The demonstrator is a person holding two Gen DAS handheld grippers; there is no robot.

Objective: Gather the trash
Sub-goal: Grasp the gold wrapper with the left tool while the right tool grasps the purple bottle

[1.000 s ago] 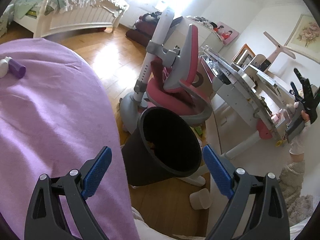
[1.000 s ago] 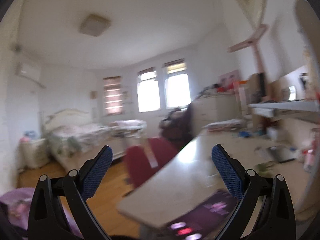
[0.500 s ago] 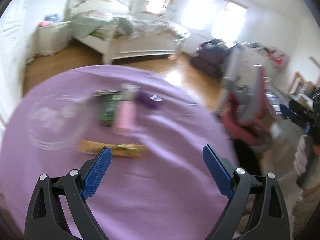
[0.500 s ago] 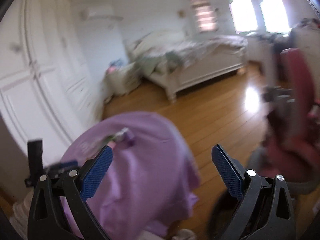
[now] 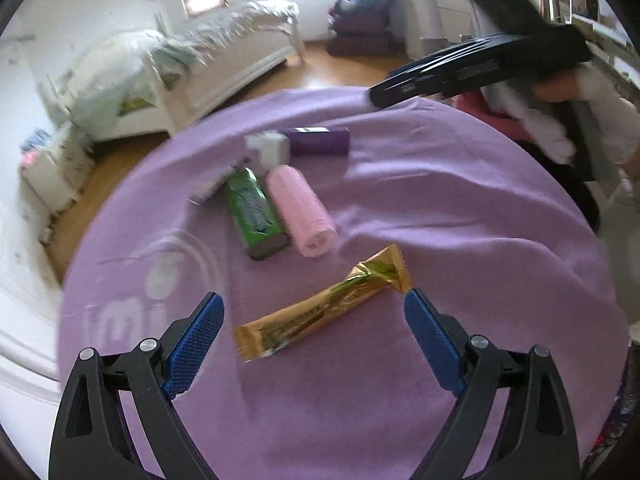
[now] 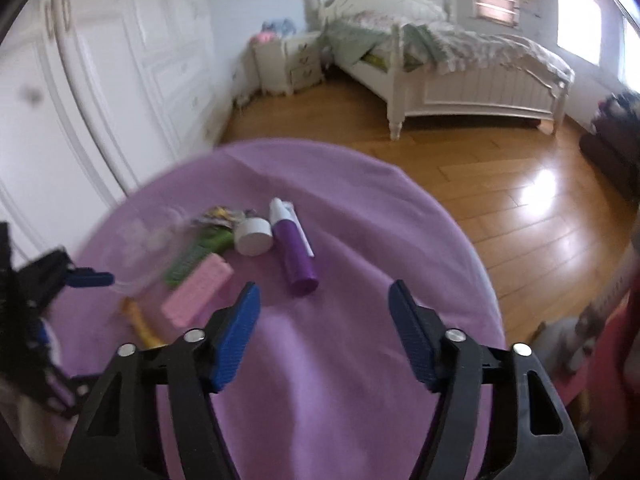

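Gold foil snack wrapper [image 5: 325, 307] lies crinkled on your purple cloth [image 5: 460, 240], lettering blurred, between your left gripper [image 5: 314, 334] jaws, closing but untouching. Your right gripper [image 6: 324, 320] closes on nothing above the cloth.

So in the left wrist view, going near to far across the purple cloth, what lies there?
Gold wrapper → green packet → white jar. The pink roll beside the green packet and the purple tube beside the jar overlap them in depth, so they are left out.
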